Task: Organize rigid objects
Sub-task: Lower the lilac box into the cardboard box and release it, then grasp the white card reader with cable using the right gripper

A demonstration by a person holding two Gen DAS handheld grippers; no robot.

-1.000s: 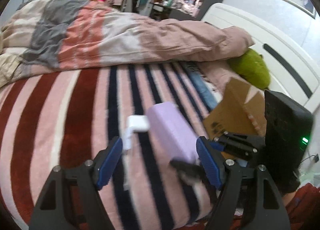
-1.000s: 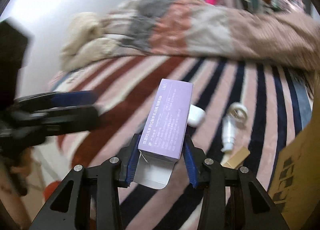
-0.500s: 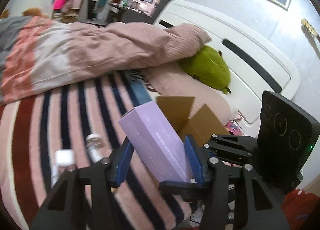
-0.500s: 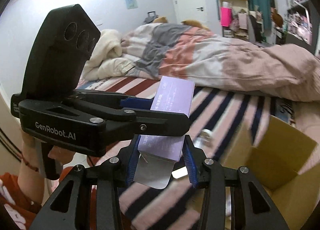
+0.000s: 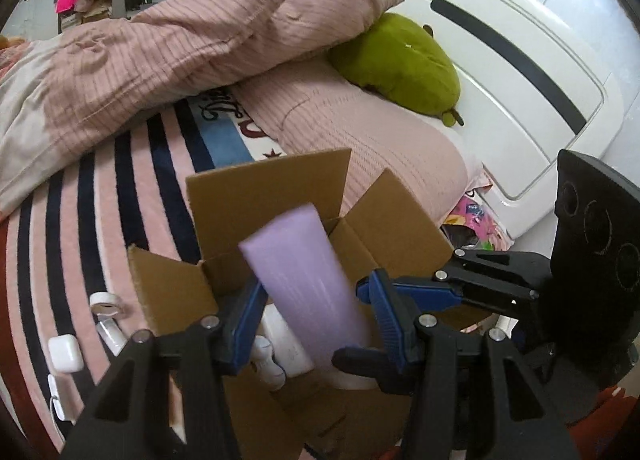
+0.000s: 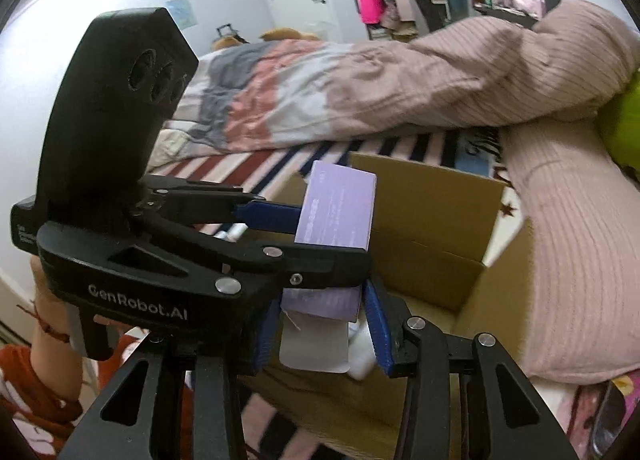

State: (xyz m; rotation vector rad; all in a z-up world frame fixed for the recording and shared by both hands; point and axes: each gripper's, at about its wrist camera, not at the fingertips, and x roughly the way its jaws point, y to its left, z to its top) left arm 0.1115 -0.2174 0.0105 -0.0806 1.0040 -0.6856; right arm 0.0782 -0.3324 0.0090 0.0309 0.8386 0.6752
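Both claws meet over the open cardboard box (image 5: 264, 196) on the bed: the right claw (image 6: 326, 324) pinches the purple carton's (image 6: 340, 208) bottom end, its length standing up and leaning away, while the left claw (image 5: 310, 320) straddles it, not visibly squeezing.

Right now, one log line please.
purple box over carton | right gripper holding | left gripper around it, grip unclear

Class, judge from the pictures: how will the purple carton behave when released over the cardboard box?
The purple carton is flat-sided, so it probably will not roll. It looks like thin card with an open end flap, so likely light and crushable. It is tall and narrow and tilted over the cardboard box, so it would probably topple.
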